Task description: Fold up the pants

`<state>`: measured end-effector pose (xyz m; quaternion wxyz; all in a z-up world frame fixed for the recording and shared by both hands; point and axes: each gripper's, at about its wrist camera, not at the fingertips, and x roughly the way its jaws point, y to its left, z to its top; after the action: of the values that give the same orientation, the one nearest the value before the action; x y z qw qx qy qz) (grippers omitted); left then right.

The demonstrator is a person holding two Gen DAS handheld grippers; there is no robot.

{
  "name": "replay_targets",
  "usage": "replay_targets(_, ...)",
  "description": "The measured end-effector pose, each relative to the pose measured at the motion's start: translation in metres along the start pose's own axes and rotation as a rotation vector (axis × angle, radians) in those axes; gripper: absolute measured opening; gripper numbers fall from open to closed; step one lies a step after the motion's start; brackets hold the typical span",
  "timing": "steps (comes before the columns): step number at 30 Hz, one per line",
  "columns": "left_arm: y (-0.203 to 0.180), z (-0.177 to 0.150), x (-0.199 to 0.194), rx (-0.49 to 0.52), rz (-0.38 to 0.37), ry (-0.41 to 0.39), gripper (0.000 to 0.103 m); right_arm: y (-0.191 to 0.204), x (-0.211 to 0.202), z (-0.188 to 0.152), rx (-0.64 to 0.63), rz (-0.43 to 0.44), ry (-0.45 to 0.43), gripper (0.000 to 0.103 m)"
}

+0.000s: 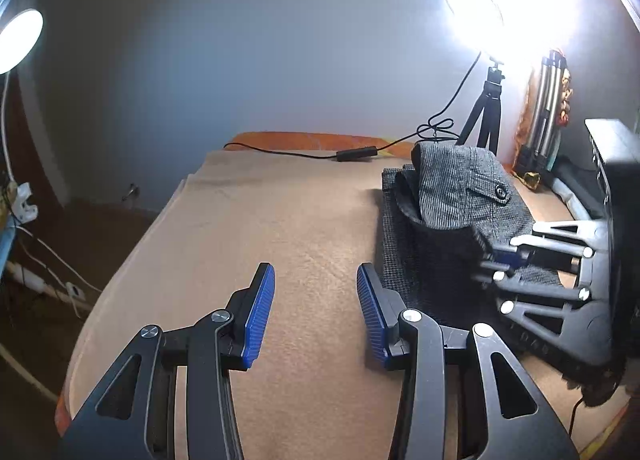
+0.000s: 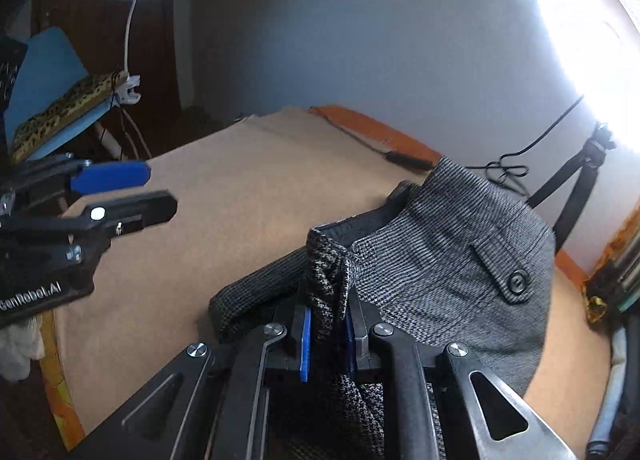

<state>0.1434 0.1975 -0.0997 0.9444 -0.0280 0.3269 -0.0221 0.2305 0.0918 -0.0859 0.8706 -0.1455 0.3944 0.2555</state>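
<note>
Left gripper [image 1: 316, 316] released, blue pads [image 1: 260, 312] spread wide, hovering above bare tan blanket [image 1: 248, 227] on the worktop, nothing between the jaws. Also seen from the right wrist view at far left [image 2: 120, 191], off the blanket's edge, well apart from the pants.

Right gripper [image 2: 328, 336] clenched on a bunched fold of grey pants [image 2: 460, 244], cloth pinched between both blue pads [image 2: 306, 340] and lifted off the blanket. Seen in the left wrist view at right [image 1: 500, 260], fingertips buried in the fabric.

Pants [image 1: 452, 195] on the right part of the worktop, partly folded: a flat darker layer lying on the blanket, a raised hump above it showing a pocket flap with black button [image 1: 500, 191]. Same button [image 2: 518, 282] facing up in the right wrist view, waistband edge turned out beside it. Lower cloth draped toward the near edge under the right gripper.

Behind the pants, near the wall: small black tripod [image 1: 486, 115], very bright lamp glare above it, black cable [image 1: 320, 153] with an inline switch lying across the far end of the blanket. Orange edge [image 1: 304, 137] showing past the blanket. Round desk lamp [image 1: 18, 39] lit at left, on a white gooseneck with a clip.
</note>
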Motion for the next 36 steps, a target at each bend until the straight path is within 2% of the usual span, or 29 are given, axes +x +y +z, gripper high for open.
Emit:
replay_targets(7, -0.001, 0.001, 0.004, -0.019, 0.004, 0.007, 0.042, 0.008, 0.012, -0.003, -0.004, 0.043, 0.016, 0.015)
replay_targets(10, -0.002, 0.002, 0.004, -0.03, 0.006, 0.007, 0.042, 0.009, 0.016, -0.003, 0.002, 0.1, 0.02, 0.025)
replay_targets(12, -0.001, 0.004, 0.003, -0.038, 0.008, 0.003, 0.042, 0.009, 0.015, -0.003, 0.022, 0.18, 0.013, 0.041)
replay_targets(14, -0.002, 0.005, 0.002, -0.044, 0.009, -0.002, 0.042, 0.007, 0.008, -0.003, 0.043, 0.26, -0.011, 0.053)
replay_targets(15, -0.003, 0.006, 0.002, -0.045, 0.008, -0.005, 0.042, 0.005, 0.0, -0.004, 0.057, 0.304, -0.031, 0.056)
replay_targets(17, -0.005, 0.007, -0.001, -0.042, 0.004, -0.012, 0.042, 0.0, -0.013, -0.006, 0.07, 0.327, -0.056, 0.056)
replay_targets(22, -0.022, 0.012, -0.007, -0.029, -0.04, -0.027, 0.042, -0.032, -0.049, -0.026, 0.143, 0.339, -0.099, 0.059)
replay_targets(25, -0.045, 0.015, -0.008, 0.007, -0.075, -0.032, 0.042, -0.059, -0.067, -0.037, 0.2, 0.35, -0.124, 0.059)
replay_targets(28, -0.072, 0.015, -0.003, 0.054, -0.11, -0.02, 0.042, -0.086, -0.082, -0.045, 0.234, 0.286, -0.155, 0.059)
replay_targets(33, -0.094, 0.012, 0.012, 0.088, -0.129, 0.014, 0.042, -0.135, -0.082, -0.051, 0.347, 0.207, -0.175, 0.06)
replay_targets(35, -0.097, 0.009, 0.018, 0.093, -0.13, 0.03, 0.042, -0.151, -0.075, -0.053, 0.38, 0.207, -0.168, 0.062)
replay_targets(36, -0.098, 0.007, 0.021, 0.096, -0.125, 0.035, 0.042, -0.156, -0.069, -0.054, 0.391, 0.207, -0.158, 0.07)
